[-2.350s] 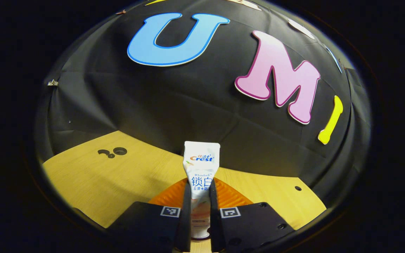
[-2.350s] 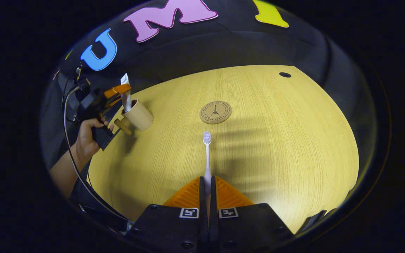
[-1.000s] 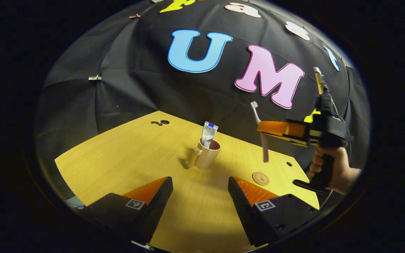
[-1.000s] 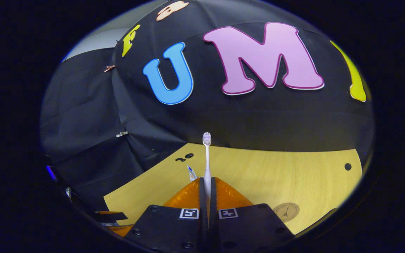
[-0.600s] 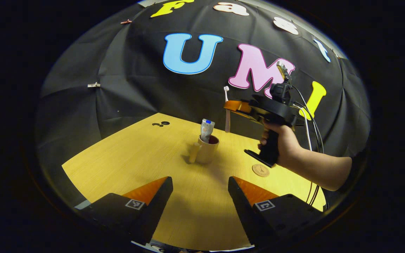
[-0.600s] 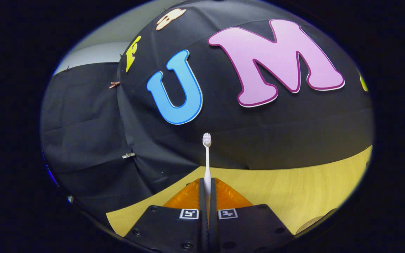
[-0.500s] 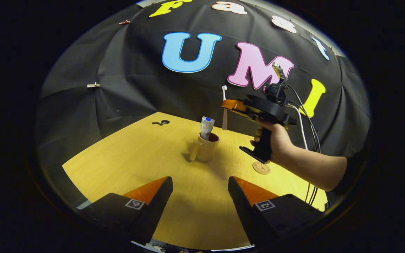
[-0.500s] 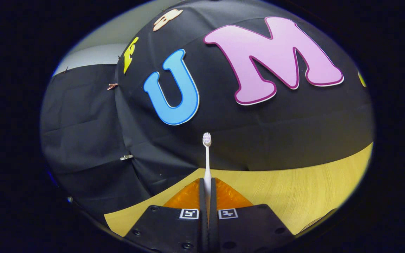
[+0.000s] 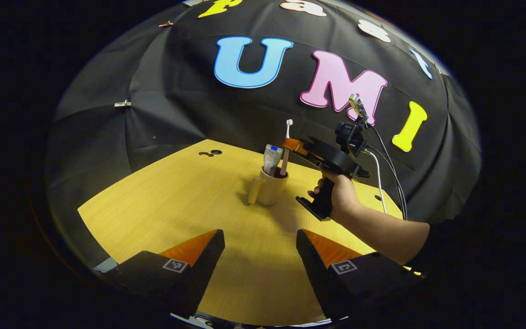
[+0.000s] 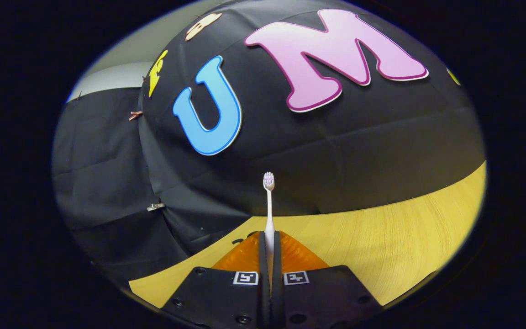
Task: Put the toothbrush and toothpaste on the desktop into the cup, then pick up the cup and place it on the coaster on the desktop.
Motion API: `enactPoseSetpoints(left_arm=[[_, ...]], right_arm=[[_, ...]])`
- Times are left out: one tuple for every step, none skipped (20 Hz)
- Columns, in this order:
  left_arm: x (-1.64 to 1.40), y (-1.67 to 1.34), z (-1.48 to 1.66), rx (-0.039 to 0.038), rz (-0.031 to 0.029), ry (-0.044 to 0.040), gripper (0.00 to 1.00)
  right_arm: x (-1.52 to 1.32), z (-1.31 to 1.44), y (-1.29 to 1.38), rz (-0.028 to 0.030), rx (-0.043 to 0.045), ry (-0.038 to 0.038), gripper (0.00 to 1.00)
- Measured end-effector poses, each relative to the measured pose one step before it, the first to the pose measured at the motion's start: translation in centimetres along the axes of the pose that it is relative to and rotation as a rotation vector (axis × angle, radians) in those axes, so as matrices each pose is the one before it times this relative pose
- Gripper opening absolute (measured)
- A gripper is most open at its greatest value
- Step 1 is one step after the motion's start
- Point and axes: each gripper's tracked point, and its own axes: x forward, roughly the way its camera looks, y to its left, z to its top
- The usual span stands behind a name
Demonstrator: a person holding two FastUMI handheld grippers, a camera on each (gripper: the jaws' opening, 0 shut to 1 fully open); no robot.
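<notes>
And here's the right gripper (image 9: 290,145), seen from the left gripper view at about one o'clock from picture centre, fingers clamped on the toothbrush (image 9: 286,148) and holding it upright over the cup (image 9: 270,189). The handle's lower end dips inside the rim, bristles up at twelve o'clock, the grip taken partway up the handle (whether the tip touches the cup's bottom can't be told from here). The toothpaste (image 9: 271,159) stands in the cup as well, leaning at the brush's nine o'clock side, just beside it. The cup sits upright on the desk (image 9: 162,201), its handle sticking out toward seven o'clock. A hand (image 9: 336,194) wraps the right gripper's grip at four o'clock from the cup, forearm trailing off toward the lower right, cables looping up behind it. Down at six o'clock, the left gripper (image 9: 258,260) hangs above the desk near its front edge, well apart from the cup, its two fingers (image 9: 199,249) spread wide with nothing between them. Switch to the right gripper view: the same story up close, the right gripper (image 10: 269,251) pinched tight on the toothbrush (image 10: 268,205), both fingers pressing the handle, the shaft running straight up to twelve o'clock with the bristled head against the dark wall. A band of desk (image 10: 381,251) curves from six o'clock up to three o'clock. The coaster isn't something I can pick out from either view.
</notes>
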Motion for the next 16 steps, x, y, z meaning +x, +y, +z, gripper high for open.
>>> enactPoseSetpoints(left_arm=[[0.272,0.205,0.177,0.00606,0.00190,-0.00664,0.98],[0.274,0.159,0.202,0.00948,0.00087,-0.00279,0.98],[0.317,0.363,-0.102,0.01069,0.00474,0.00062,0.98],[0.177,0.270,0.015,0.00705,0.00494,0.00143,0.98],[0.157,0.188,-0.004,0.00080,0.00270,0.00169,0.98],[0.116,0.081,-0.041,-0.00370,-0.00029,0.00062,0.98],[0.060,0.031,-0.090,-0.00463,-0.00011,0.00335,0.98],[0.117,0.080,-0.263,-0.00348,0.00099,0.00474,0.98],[0.127,0.047,-0.167,-0.00225,-0.00133,0.00422,0.98],[0.140,-0.056,-0.220,-0.00158,-0.00281,0.00490,0.98],[0.079,-0.102,-0.162,0.00018,-0.00282,0.00593,0.98],[0.059,-0.164,-0.125,0.00127,-0.00509,0.00501,0.98],[0.008,-0.238,-0.033,0.00277,-0.00569,0.00358,0.98],[0.174,-0.203,-0.023,0.00392,-0.00464,0.00111,0.98],[0.168,-0.234,0.094,0.00304,-0.00718,0.00045,0.98],[0.073,-0.313,-0.001,0.00267,-0.00743,-0.00119,0.98]], right_arm=[[0.213,-0.259,0.141,0.01013,-0.01207,-0.00273,0.05],[0.188,-0.112,0.142,0.00044,-0.00283,-0.00664,0.05],[0.274,0.143,0.005,0.00288,0.00152,-0.00889,0.05],[0.274,-0.047,-0.288,-0.01080,-0.00450,-0.00117,0.06],[-0.081,-0.185,-0.525,-0.01885,-0.01154,-0.00260,0.06],[-0.129,-0.306,-0.247,-0.00606,-0.00816,0.00261,0.05],[-0.169,-0.462,-0.106,0.00428,0.00219,0.00907,0.05],[-0.056,-0.753,-0.067,0.00021,0.00199,0.01741,0.05],[-0.158,-0.494,-0.225,-0.00442,-0.00242,0.00712,0.05],[-0.251,-0.250,-0.189,-0.00270,0.00026,0.00509,0.06],[-0.196,0.051,0.010,0.00099,0.00771,-0.00551,0.06],[-0.015,0.094,-0.211,-0.01026,0.00114,0.00024,0.00],[-0.098,-0.028,-0.204,-0.00592,-0.00240,0.00410,0.08],[-0.226,-0.368,-0.156,-0.00672,-0.00420,0.00779,0.10],[-0.204,0.030,-0.062,0.00156,0.00242,0.00560,0.10],[-0.463,0.058,0.040,0.00599,0.00913,0.00033,0.10]])
